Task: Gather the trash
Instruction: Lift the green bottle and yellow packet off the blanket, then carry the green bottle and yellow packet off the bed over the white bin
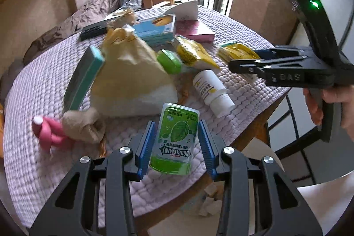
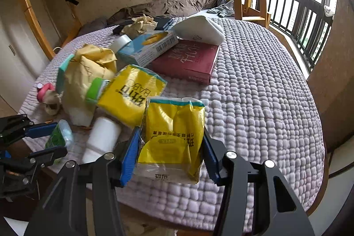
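A green Doublemint mint container (image 1: 174,136) lies on the lilac quilted cloth (image 1: 33,158) near the table's front edge. My left gripper (image 1: 177,123) has its blue pads against the container's two sides, shut on it. It shows in the right wrist view too, as the left gripper (image 2: 59,137) around the mint container (image 2: 58,136). A yellow snack packet (image 2: 172,138) fills the gap of my right gripper (image 2: 170,129), whose pads squeeze its edges. In the left wrist view the right gripper (image 1: 243,59), held by a hand (image 1: 320,103), grips the same packet (image 1: 234,51).
A white bottle (image 1: 212,90) lies between the grippers. Behind it are a second yellow packet (image 2: 132,92), a brown paper bag (image 1: 130,72), a teal box (image 1: 84,79), a pink object (image 1: 46,132), crumpled paper (image 1: 81,127), a maroon book (image 2: 188,61) and a blue box (image 2: 150,45).
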Demonstrator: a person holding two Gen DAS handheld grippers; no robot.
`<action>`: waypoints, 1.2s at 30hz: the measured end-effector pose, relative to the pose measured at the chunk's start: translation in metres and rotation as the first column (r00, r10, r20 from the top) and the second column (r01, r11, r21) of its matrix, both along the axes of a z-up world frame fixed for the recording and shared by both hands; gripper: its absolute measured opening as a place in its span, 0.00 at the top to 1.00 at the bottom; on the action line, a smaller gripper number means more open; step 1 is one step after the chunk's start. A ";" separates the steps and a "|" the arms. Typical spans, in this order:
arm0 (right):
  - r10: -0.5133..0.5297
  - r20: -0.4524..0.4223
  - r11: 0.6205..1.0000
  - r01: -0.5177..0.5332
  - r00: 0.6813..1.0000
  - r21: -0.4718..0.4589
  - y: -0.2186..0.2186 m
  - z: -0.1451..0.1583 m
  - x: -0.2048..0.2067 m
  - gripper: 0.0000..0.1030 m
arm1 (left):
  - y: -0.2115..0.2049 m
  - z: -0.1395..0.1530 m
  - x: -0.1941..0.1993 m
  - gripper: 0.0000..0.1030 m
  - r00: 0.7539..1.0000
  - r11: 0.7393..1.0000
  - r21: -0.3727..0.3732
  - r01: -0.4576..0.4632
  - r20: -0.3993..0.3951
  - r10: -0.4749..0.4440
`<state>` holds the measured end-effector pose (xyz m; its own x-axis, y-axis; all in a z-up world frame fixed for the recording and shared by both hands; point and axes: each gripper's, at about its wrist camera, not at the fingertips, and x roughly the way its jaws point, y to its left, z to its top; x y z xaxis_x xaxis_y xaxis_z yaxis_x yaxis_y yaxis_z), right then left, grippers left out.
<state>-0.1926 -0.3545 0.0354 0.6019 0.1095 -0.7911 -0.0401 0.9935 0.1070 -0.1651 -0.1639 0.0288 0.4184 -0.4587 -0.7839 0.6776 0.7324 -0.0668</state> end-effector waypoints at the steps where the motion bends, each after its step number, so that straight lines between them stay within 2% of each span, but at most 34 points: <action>1: 0.000 -0.001 1.000 0.000 1.000 0.009 0.000 0.002 -0.003 0.50 | 0.002 0.000 0.000 0.59 1.000 1.000 -0.003 -0.014 -0.005 0.013; 7: 0.018 0.006 0.999 -0.018 1.000 0.028 0.008 0.010 -0.021 0.50 | 0.013 0.002 0.000 0.60 0.996 0.996 -0.001 -0.087 -0.030 0.087; 18: 0.079 0.008 0.995 -0.079 0.997 0.060 0.032 0.017 -0.047 0.50 | 0.024 0.002 -0.007 0.60 0.989 0.990 0.016 -0.139 -0.049 0.140; 36: 0.154 -0.003 0.985 -0.153 0.988 0.083 0.061 0.019 -0.079 0.50 | 0.047 0.007 -0.032 0.61 0.985 0.987 0.024 -0.160 -0.056 0.161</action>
